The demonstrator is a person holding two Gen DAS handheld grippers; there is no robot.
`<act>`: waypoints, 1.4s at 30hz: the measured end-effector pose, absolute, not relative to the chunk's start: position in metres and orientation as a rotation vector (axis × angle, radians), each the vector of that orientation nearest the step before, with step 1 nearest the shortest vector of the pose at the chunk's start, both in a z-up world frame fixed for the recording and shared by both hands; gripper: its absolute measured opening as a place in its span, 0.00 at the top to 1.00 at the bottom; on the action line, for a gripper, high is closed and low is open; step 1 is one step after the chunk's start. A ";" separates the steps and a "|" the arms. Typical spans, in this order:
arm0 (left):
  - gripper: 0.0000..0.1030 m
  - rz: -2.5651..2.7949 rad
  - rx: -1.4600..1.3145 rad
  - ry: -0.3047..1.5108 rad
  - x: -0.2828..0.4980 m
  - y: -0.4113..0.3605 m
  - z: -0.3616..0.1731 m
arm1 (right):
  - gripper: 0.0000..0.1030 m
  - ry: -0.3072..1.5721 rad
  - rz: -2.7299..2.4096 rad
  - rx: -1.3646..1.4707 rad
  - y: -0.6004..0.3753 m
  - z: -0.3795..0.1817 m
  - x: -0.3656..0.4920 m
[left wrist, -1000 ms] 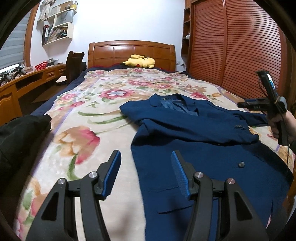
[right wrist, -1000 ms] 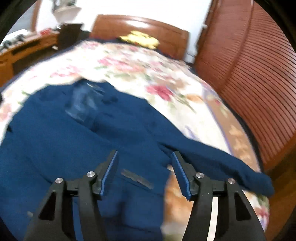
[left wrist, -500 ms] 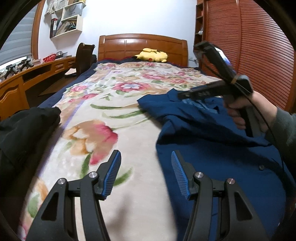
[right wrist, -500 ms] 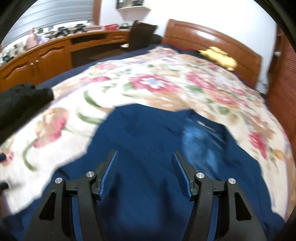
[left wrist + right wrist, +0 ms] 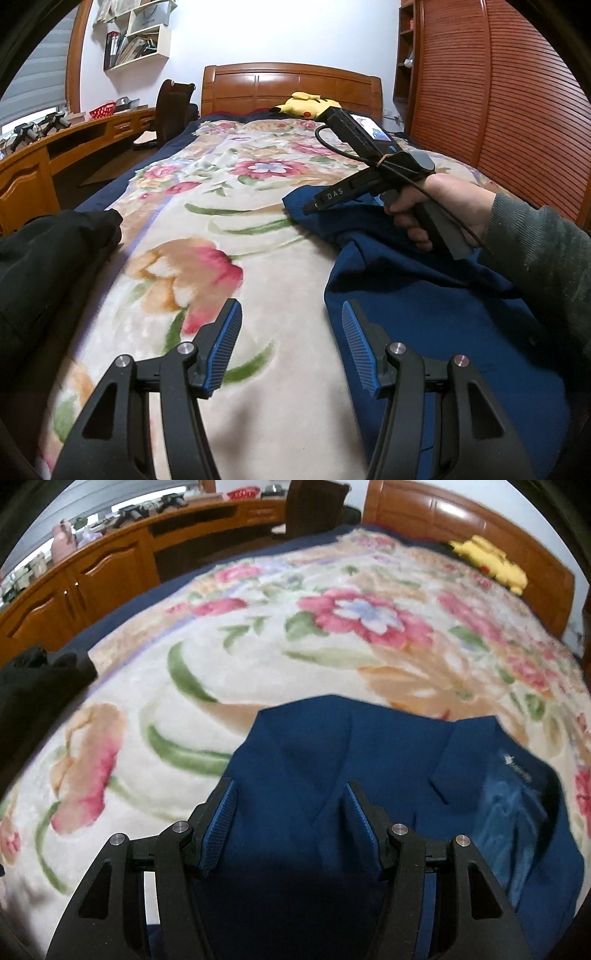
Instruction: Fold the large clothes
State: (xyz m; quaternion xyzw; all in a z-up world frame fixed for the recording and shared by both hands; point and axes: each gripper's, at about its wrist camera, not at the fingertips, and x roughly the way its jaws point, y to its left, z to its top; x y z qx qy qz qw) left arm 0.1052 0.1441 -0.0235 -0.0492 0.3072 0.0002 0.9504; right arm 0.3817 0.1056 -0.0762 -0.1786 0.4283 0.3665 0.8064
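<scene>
A navy blue suit jacket [image 5: 436, 295] lies spread on the flowered bedspread [image 5: 207, 258], to the right. My left gripper [image 5: 291, 332] is open and empty, low over the bedspread at the jacket's left edge. In the right wrist view the jacket's shoulder and collar [image 5: 369, 760] fill the lower middle, and my right gripper [image 5: 290, 818] is open just above the shoulder, holding nothing. The right gripper also shows in the left wrist view [image 5: 314, 208], held in a hand over the jacket's upper left corner.
A black garment [image 5: 44, 266] lies at the bed's left edge. A yellow plush toy [image 5: 306, 105] sits by the wooden headboard [image 5: 291, 86]. A wooden desk [image 5: 55, 155] and chair [image 5: 173, 107] stand left; a slatted wardrobe [image 5: 498, 110] stands right.
My right gripper has swung left across the jacket from its right sleeve side to its left shoulder. My left gripper has shifted left, off the jacket front to its left edge.
</scene>
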 end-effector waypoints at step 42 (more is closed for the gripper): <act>0.46 -0.002 -0.100 0.627 0.106 0.134 -0.022 | 0.43 0.677 0.616 -0.412 -0.051 -0.009 0.252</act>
